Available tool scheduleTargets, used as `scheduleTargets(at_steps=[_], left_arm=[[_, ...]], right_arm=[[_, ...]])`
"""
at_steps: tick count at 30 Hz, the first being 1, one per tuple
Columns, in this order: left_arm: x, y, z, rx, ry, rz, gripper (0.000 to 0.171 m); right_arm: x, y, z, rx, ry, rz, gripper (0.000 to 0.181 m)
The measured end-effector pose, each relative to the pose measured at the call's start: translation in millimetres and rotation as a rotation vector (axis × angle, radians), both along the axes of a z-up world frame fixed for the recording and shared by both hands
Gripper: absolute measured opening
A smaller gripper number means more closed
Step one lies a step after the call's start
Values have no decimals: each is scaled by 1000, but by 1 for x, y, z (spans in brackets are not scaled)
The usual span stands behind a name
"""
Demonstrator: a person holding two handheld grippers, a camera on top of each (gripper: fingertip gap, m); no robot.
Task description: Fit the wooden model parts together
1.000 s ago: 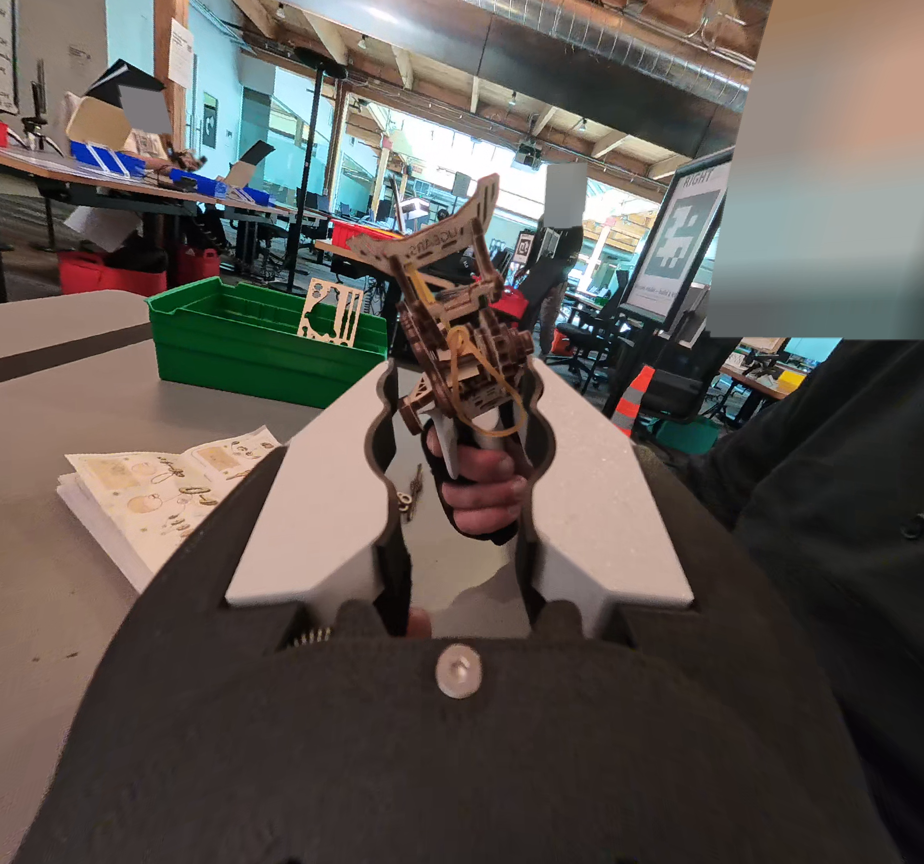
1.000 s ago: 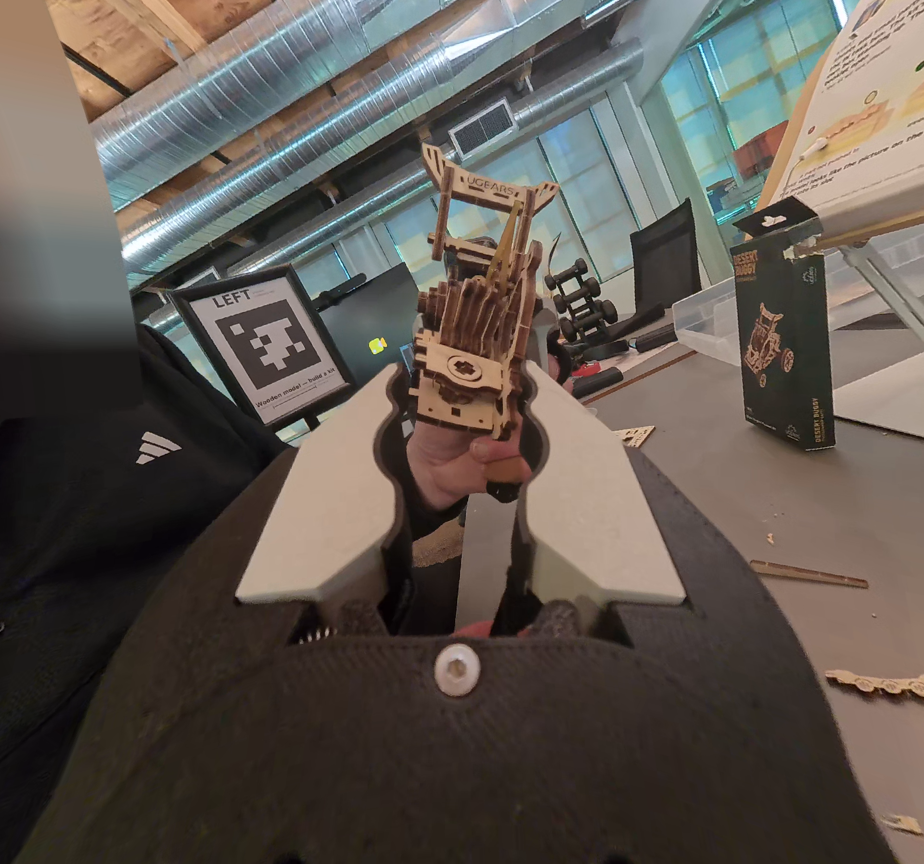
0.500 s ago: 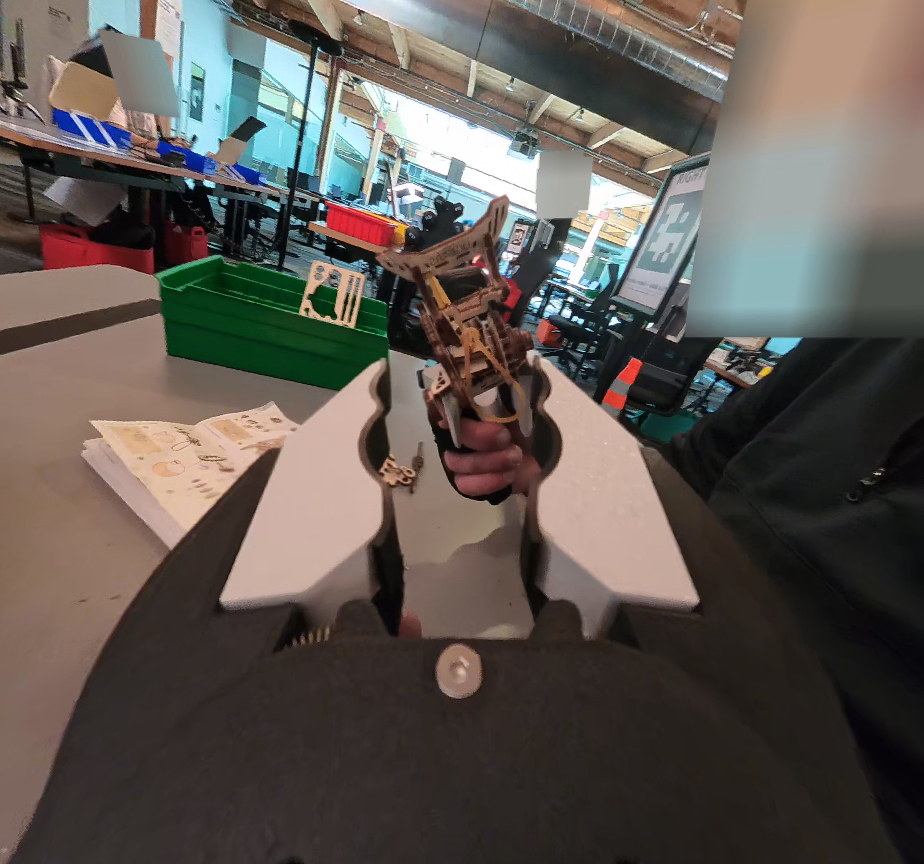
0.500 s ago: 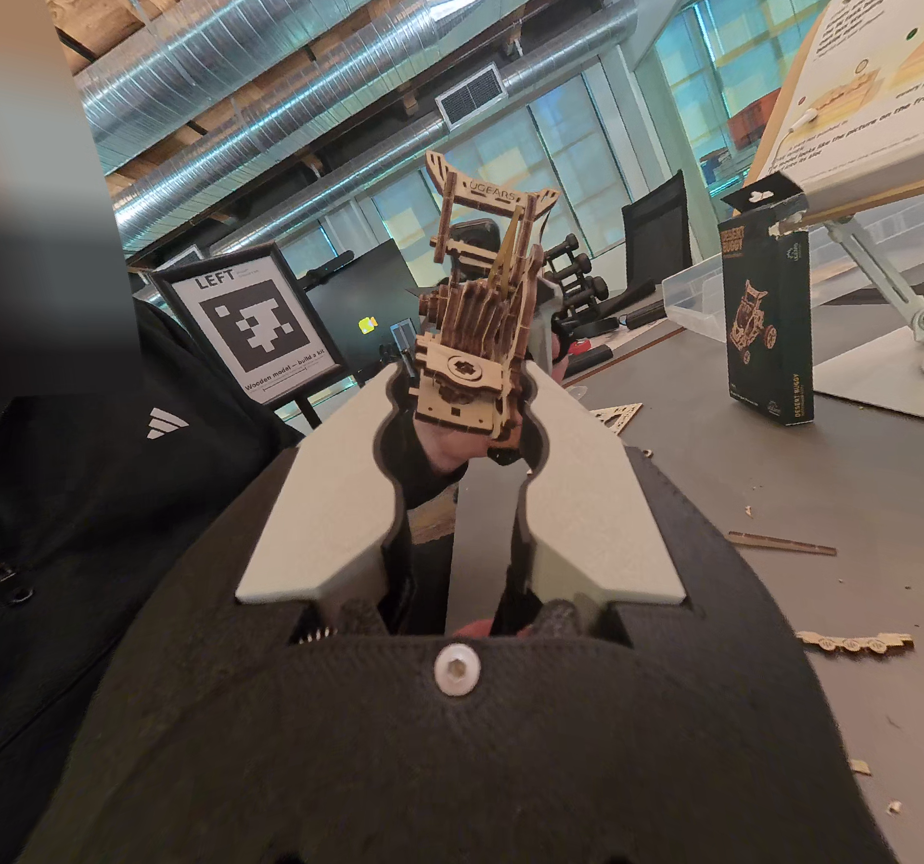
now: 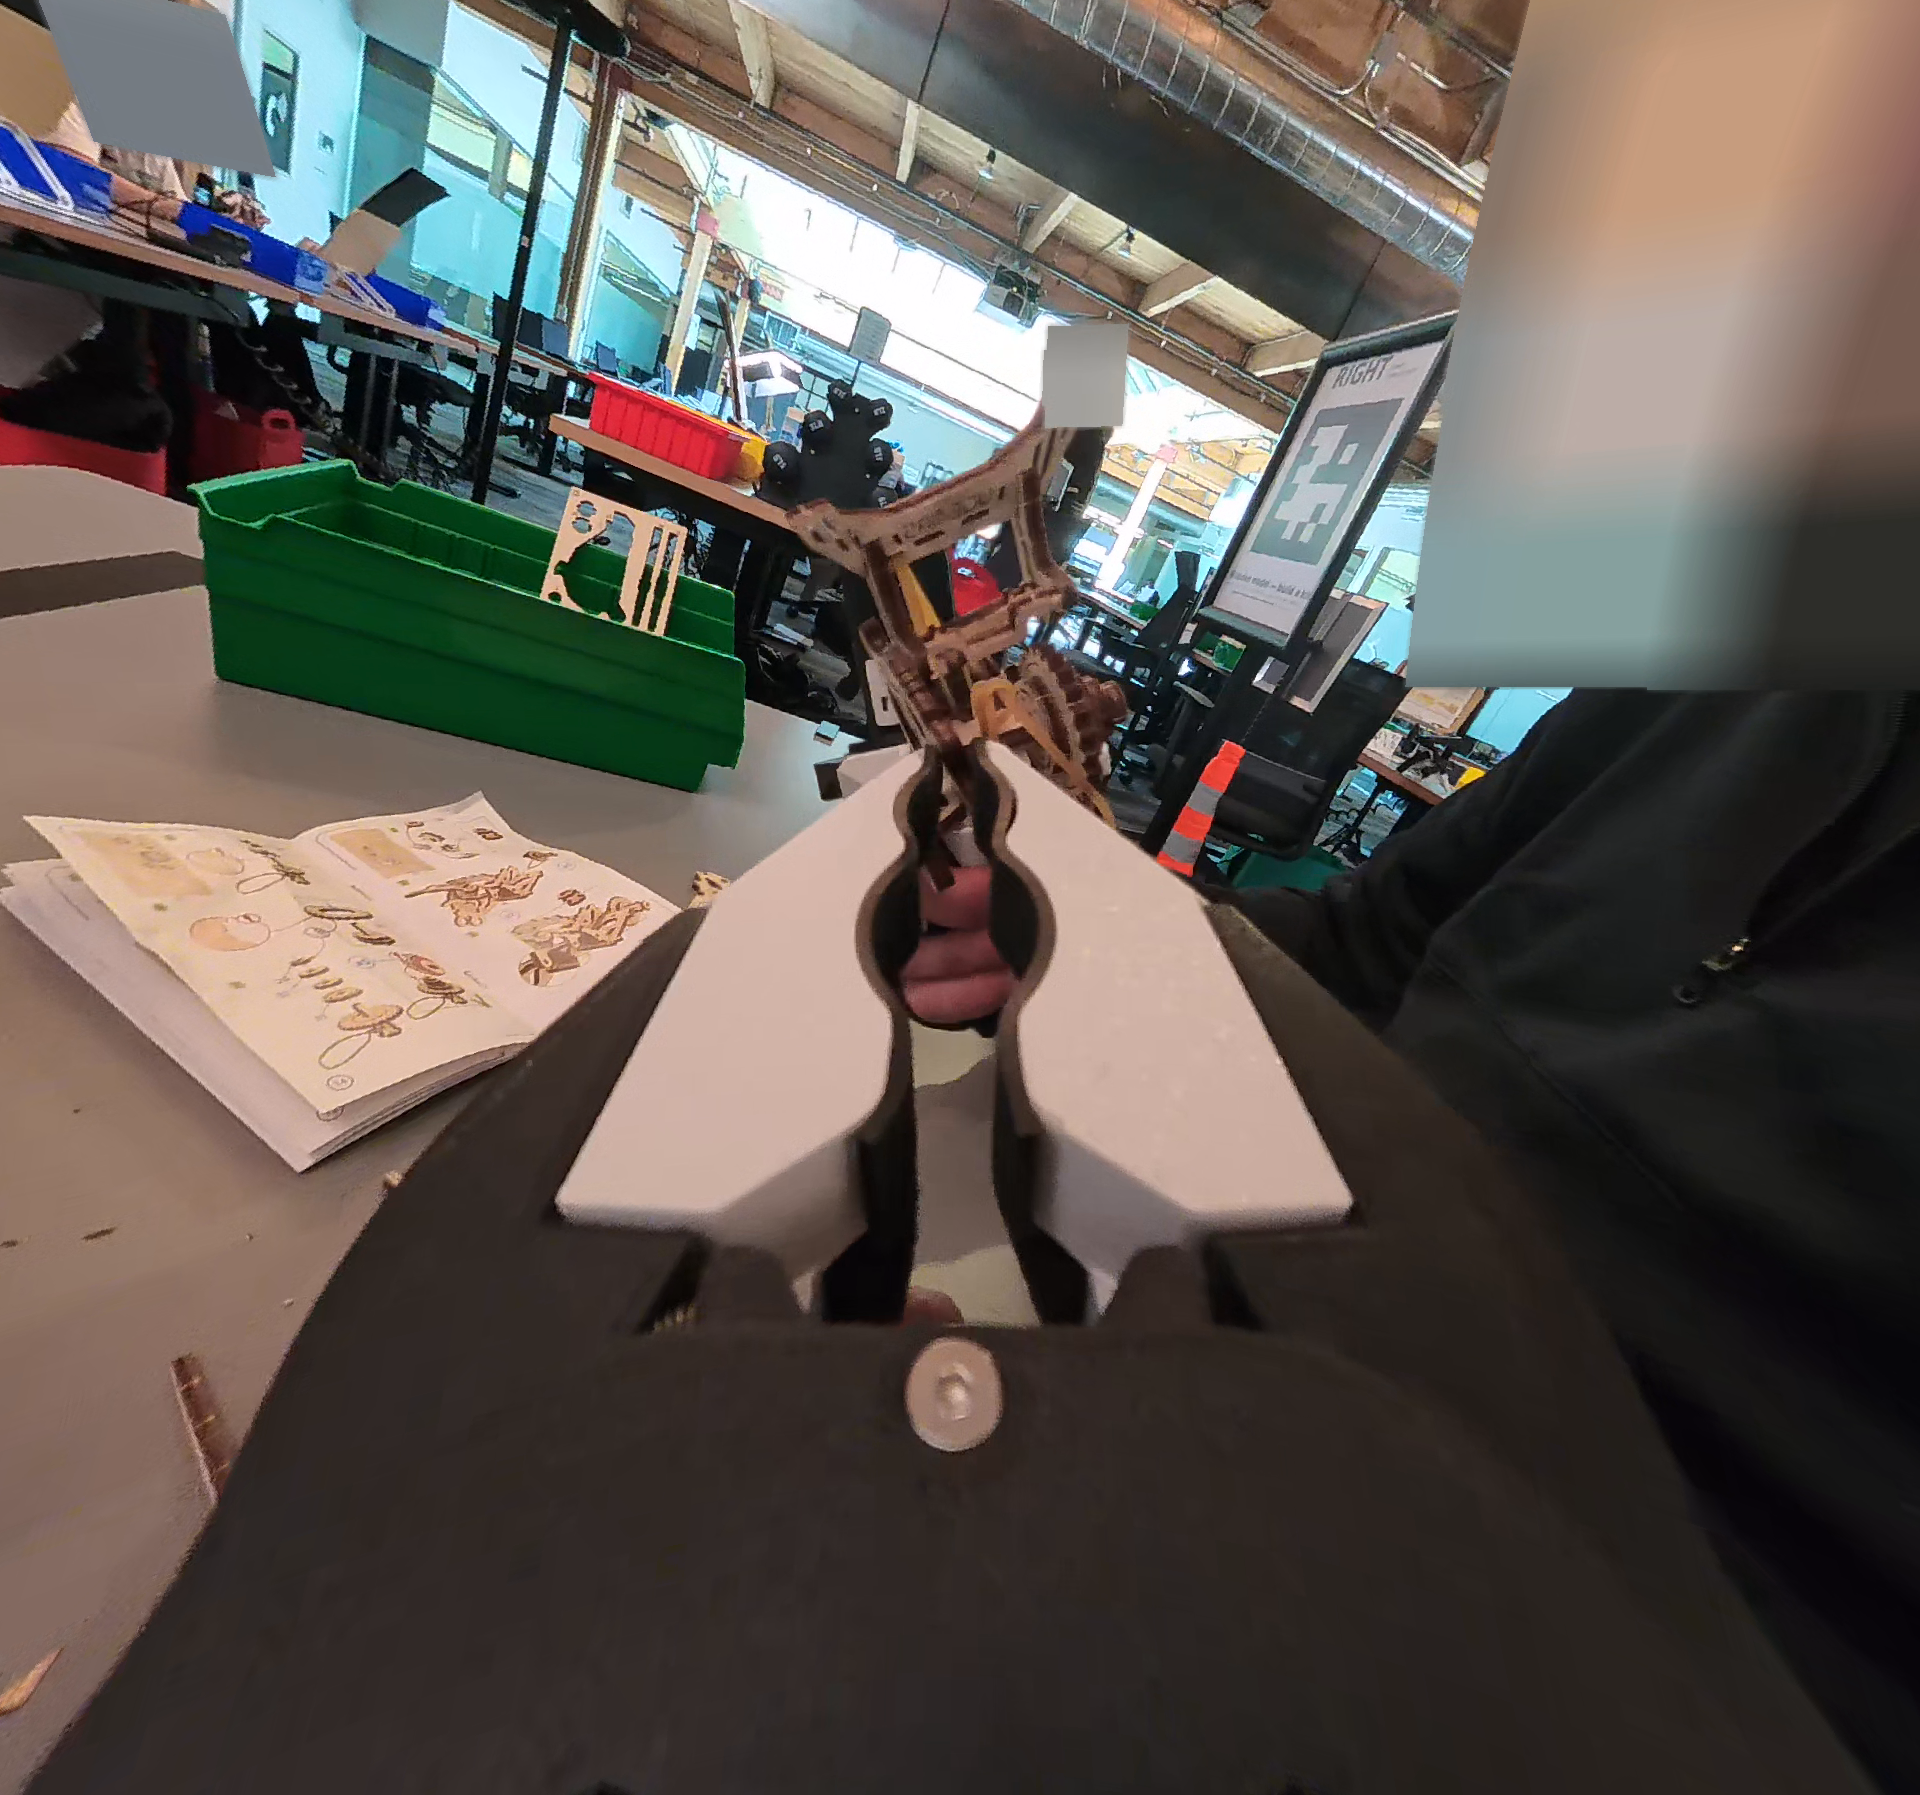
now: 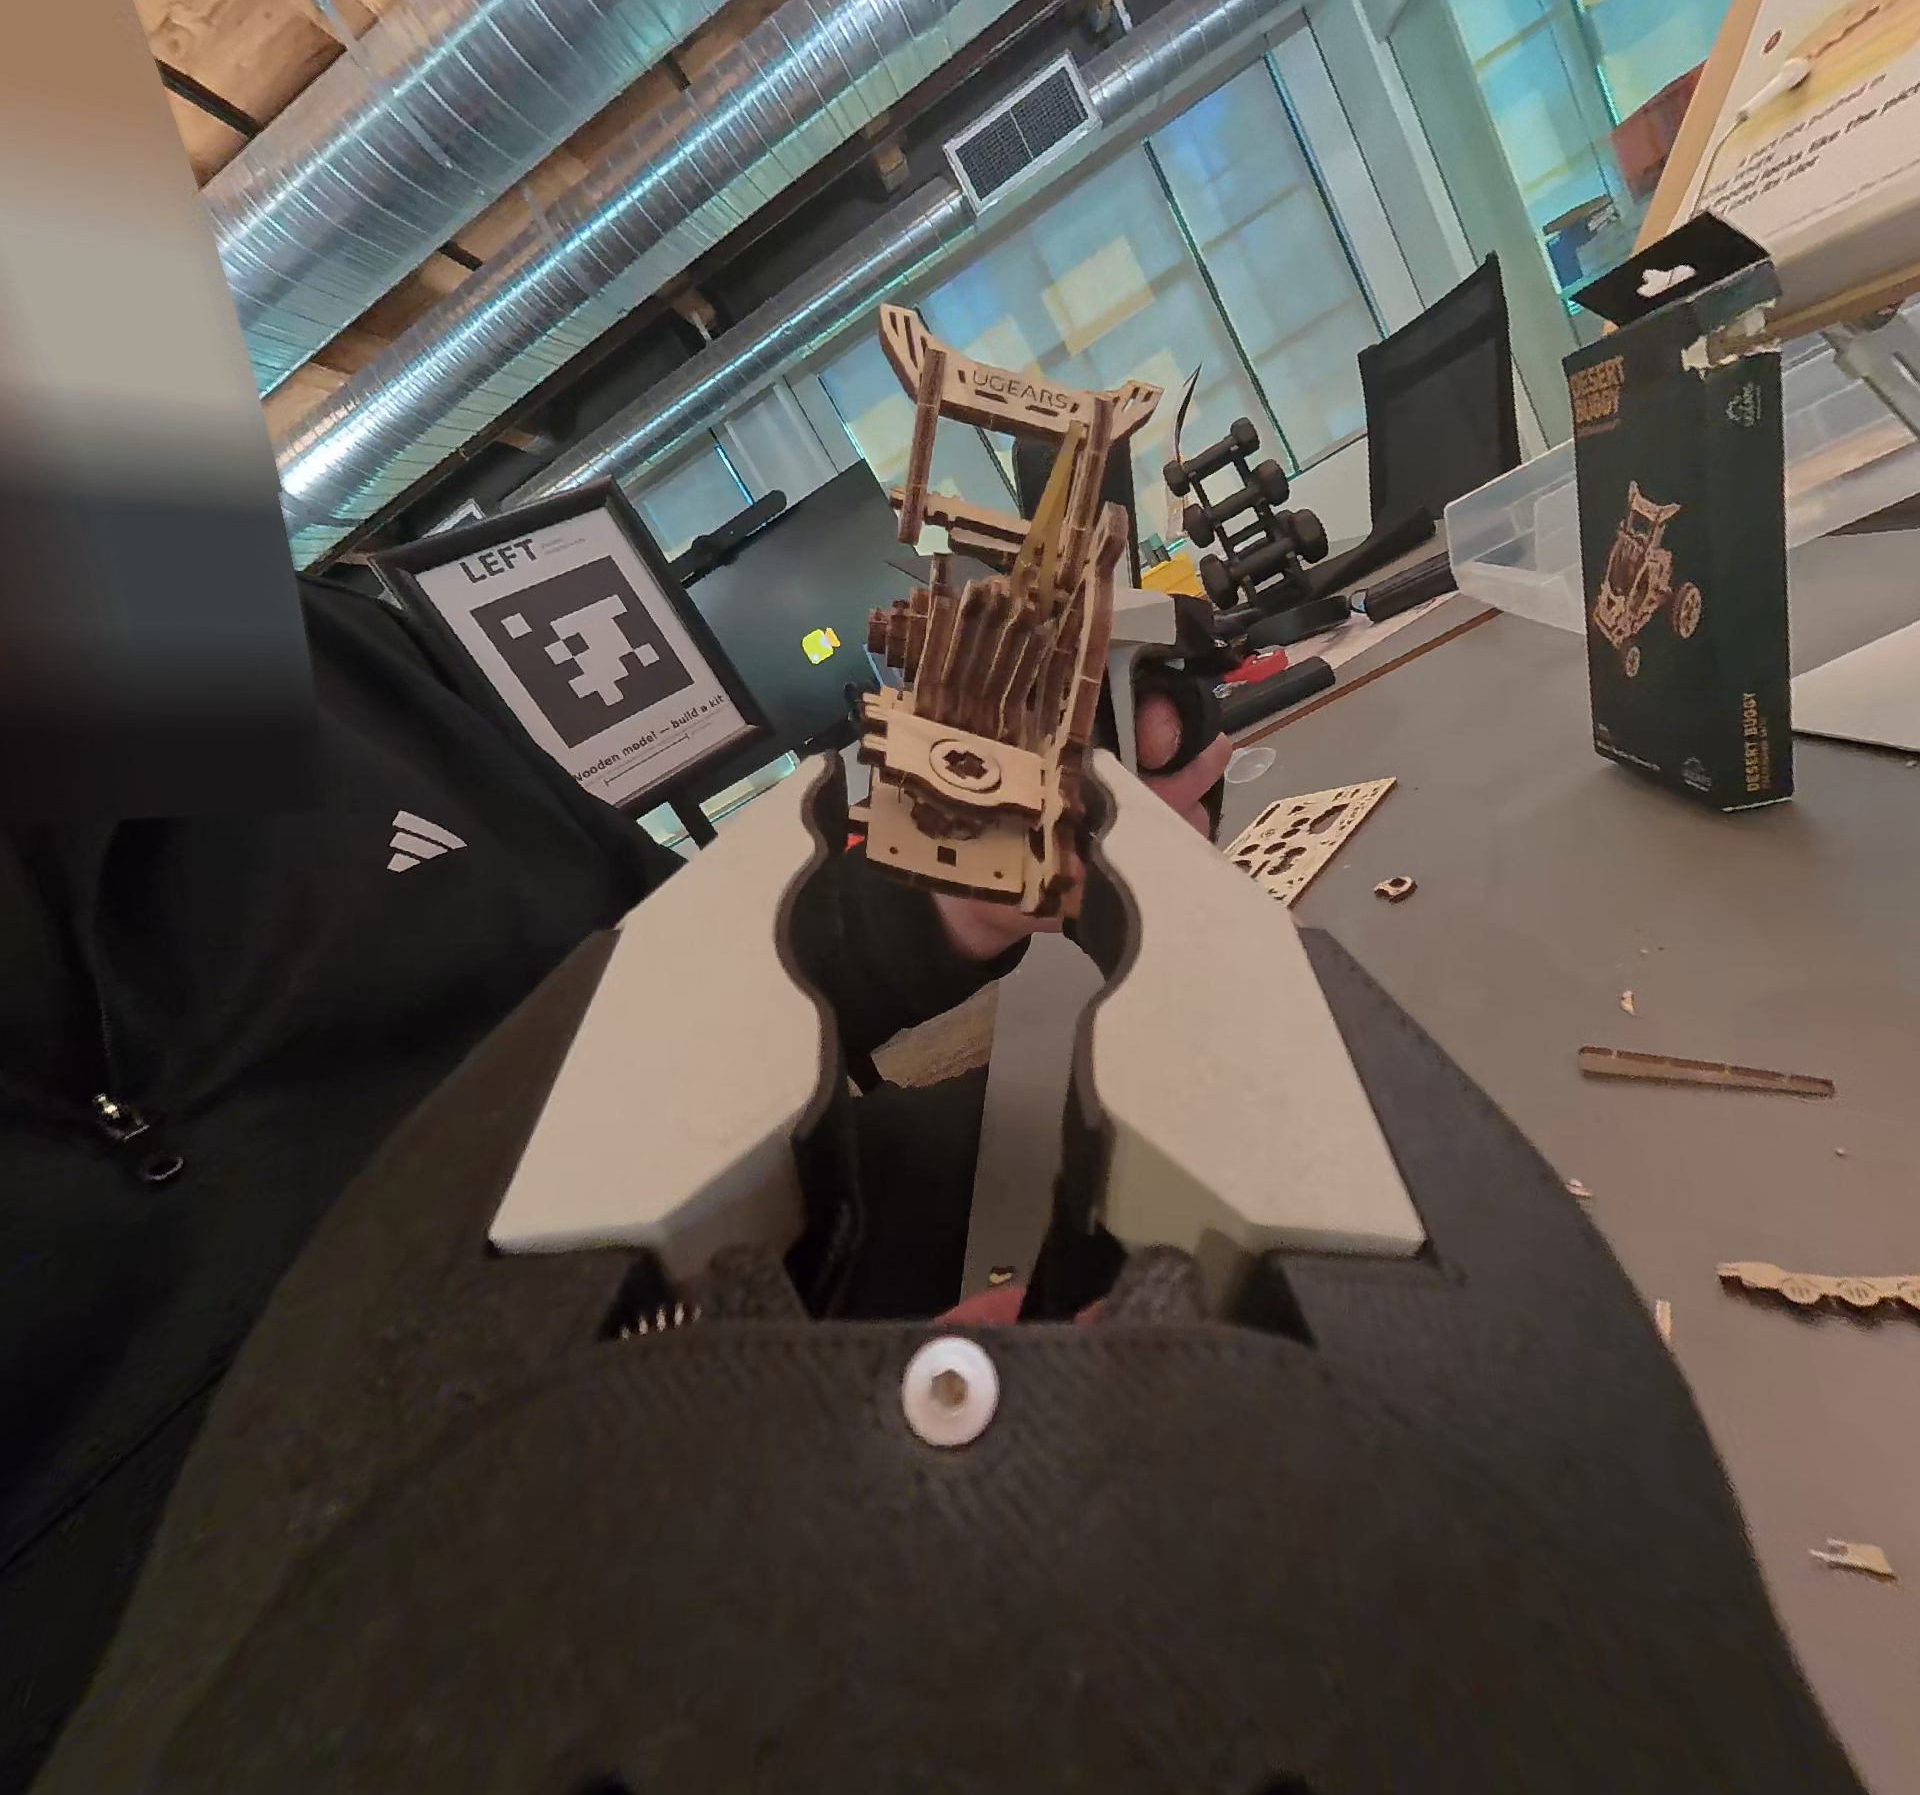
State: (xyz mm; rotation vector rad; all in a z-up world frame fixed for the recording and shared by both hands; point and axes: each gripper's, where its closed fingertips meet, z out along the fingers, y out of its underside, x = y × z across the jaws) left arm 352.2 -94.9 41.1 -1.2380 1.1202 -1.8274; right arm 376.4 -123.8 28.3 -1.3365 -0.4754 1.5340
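- Since the earlier frames, the left gripper (image 5: 954, 777) has narrowed from a wide gap to a thin one, and its tips now pinch the lower edge of the wooden model (image 5: 971, 639).
- The right gripper (image 6: 961, 815) remains clamped on the base of the wooden model (image 6: 992, 654), fingers spread by the width of that base.
- The wooden model is held in the air between the two grippers, upright, with its curved top bar uppermost.
- A hand (image 5: 951, 956) shows below the model in the left wrist view.
- Left of the model, an open instruction booklet (image 5: 312, 945) lies flat on the grey table (image 5: 125, 769).
- Behind the booklet, farther from the model, a green bin (image 5: 457, 623) holds an upright punched wooden sheet (image 5: 615, 566).
- Right of the model in the right wrist view, a dark box (image 6: 1678, 582) stands upright on the table.
- Between the model and the box, a flat punched sheet (image 6: 1309, 826) lies on the table.
- Loose wooden strips (image 6: 1704, 1082) lie nearer the camera, to the model's right.
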Motion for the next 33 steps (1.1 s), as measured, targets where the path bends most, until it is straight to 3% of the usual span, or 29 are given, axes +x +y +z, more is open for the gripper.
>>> scheduleTargets(at_steps=[4,7,13,22,26,33], left_arm=[[2,3,-5,-41,-30,20,2],[2,10,-10,-106,-63,41,0],[4,24,-25,-182,-66,92,1],[-5,34,-16,-250,-261,-36,0],[-6,43,-14,-262,-296,-53,0],[10,52,-34,-264,-147,23,0]], right_arm=[[1,2,-5,-10,-1,-27,41],[6,7,-10,-38,4,-59,52],[25,12,-26,-103,-59,-135,51],[78,-12,-18,-37,-203,-292,51],[105,-23,-22,-7,-367,-408,55],[169,-41,-99,-99,-1014,-549,60]])
